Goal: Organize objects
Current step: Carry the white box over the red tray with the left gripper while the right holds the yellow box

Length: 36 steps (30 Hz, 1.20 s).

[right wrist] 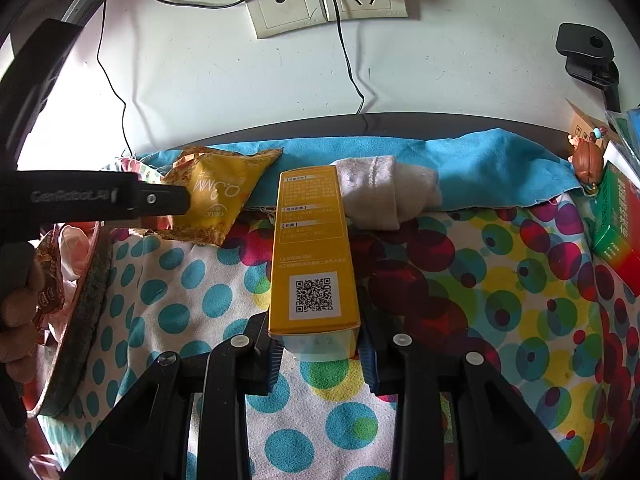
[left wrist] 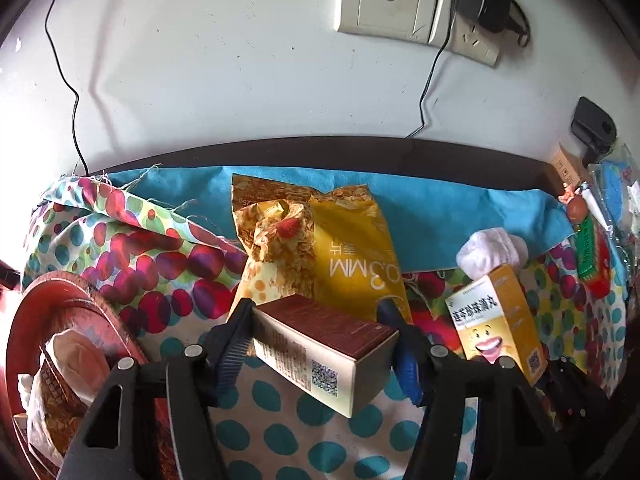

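My left gripper (left wrist: pixel 316 320) is shut on a brown-topped box (left wrist: pixel 324 344) with a QR code, held tilted above the spotted cloth (left wrist: pixel 280 432). My right gripper (right wrist: pixel 316 340) is shut on a tall yellow box (right wrist: pixel 312 248) with a QR code; the same box shows in the left wrist view (left wrist: pixel 496 320), with a smiling face on it. A yellow snack bag (left wrist: pixel 320 248) lies behind the brown box and also shows in the right wrist view (right wrist: pixel 216 196). A rolled white sock (right wrist: pixel 384 192) lies behind the yellow box.
A red plate (left wrist: pixel 52 320) holding wrappers sits at the left. A green and red box (right wrist: pixel 616 220) and a small brown figurine (right wrist: pixel 586 160) lie at the right. A blue cloth (right wrist: pixel 480 160) runs along the wall. Wall sockets (right wrist: pixel 320 0) and cables hang above.
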Motion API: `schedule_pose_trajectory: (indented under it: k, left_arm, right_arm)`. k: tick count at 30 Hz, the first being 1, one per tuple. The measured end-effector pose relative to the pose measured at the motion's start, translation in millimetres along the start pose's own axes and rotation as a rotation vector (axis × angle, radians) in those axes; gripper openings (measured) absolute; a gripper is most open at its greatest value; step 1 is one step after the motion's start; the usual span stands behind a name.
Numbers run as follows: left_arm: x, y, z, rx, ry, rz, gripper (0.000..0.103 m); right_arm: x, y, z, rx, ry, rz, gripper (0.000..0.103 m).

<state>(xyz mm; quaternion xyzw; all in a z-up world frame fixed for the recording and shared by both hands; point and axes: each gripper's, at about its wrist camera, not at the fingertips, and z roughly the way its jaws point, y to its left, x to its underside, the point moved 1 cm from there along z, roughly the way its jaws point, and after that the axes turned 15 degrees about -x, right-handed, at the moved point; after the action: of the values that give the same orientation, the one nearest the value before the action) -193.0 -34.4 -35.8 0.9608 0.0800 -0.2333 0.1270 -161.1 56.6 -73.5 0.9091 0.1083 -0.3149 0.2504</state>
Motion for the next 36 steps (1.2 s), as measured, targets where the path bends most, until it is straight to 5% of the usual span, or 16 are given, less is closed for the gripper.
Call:
schedule_pose_trajectory:
  k: [23,36]
  left_arm:
    - [22.8,1.3,-19.5,0.005,-0.039,0.014,0.064]
    - [62.4,2.5,-42.6,-0.011,-0.092,0.026,0.064]
  right_arm:
    - [-1.0,-14.0,-11.6,0.008,0.011,-0.024,0.030]
    - [-0.7,-16.3,-16.2,0.015,0.017,-0.038,0.030]
